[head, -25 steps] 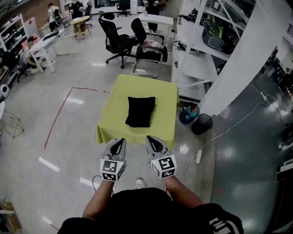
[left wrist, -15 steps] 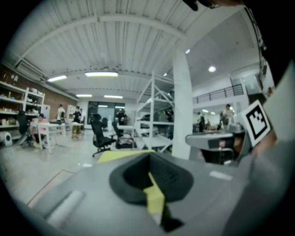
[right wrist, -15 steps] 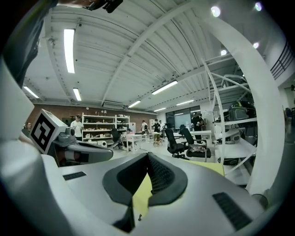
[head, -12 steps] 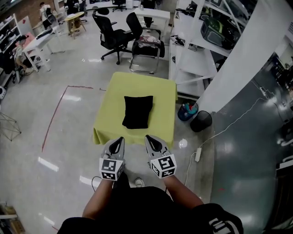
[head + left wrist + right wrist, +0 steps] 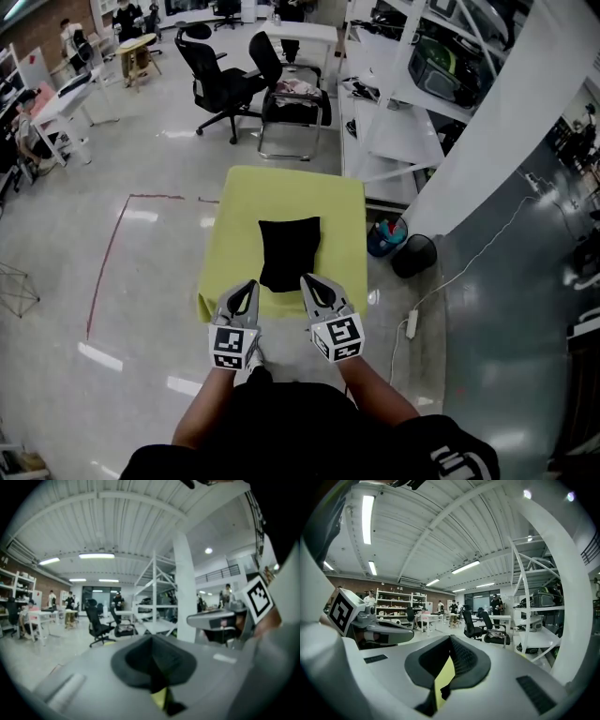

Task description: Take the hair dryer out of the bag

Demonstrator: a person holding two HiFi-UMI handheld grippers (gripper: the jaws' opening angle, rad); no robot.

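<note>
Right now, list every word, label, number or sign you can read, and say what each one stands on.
No text reads clearly in any view.
Cubes on the left gripper and right gripper: square marker patterns only, no letters or numbers.
White print on the person's dark top: cut off at the frame edge, unreadable.

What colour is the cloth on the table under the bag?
Yellow-green tablecloth, under the black bag; clearest in the head view.

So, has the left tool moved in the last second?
Yes: forward, toward the yellow table. The left tool now overlaps its near edge, closer to the black bag.
</note>
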